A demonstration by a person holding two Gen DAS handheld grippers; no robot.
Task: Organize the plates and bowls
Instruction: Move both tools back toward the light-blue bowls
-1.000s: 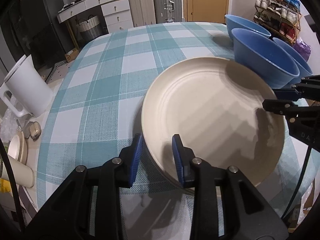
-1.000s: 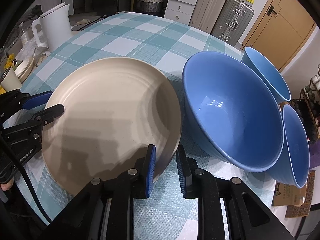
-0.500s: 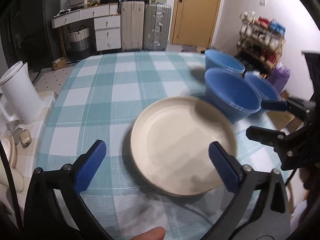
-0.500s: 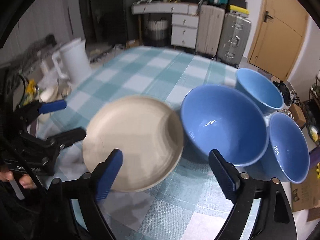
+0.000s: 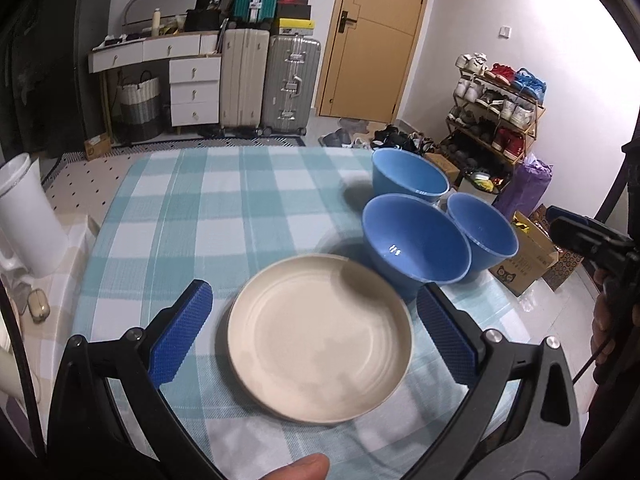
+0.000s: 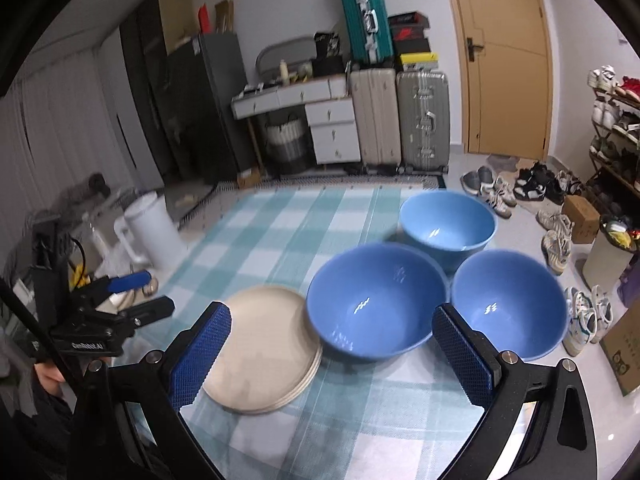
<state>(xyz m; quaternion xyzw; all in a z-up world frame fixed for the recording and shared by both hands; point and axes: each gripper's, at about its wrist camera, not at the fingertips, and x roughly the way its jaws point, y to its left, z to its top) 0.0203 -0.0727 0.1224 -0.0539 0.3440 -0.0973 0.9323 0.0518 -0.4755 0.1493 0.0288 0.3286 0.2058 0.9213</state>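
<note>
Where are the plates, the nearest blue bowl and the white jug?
plates (image 5: 320,340), left wrist view, middle of top plate.
nearest blue bowl (image 6: 376,304), right wrist view, inside.
white jug (image 5: 24,216), left wrist view, side wall.

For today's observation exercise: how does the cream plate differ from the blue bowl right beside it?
The plate is cream, wide and shallow; the nearest bowl is blue, deep and steep-walled. The plate tops a stack of like plates; the bowl stands singly. Both sit upright and empty on the checked tablecloth, close together, with no gripper holding either.
</note>
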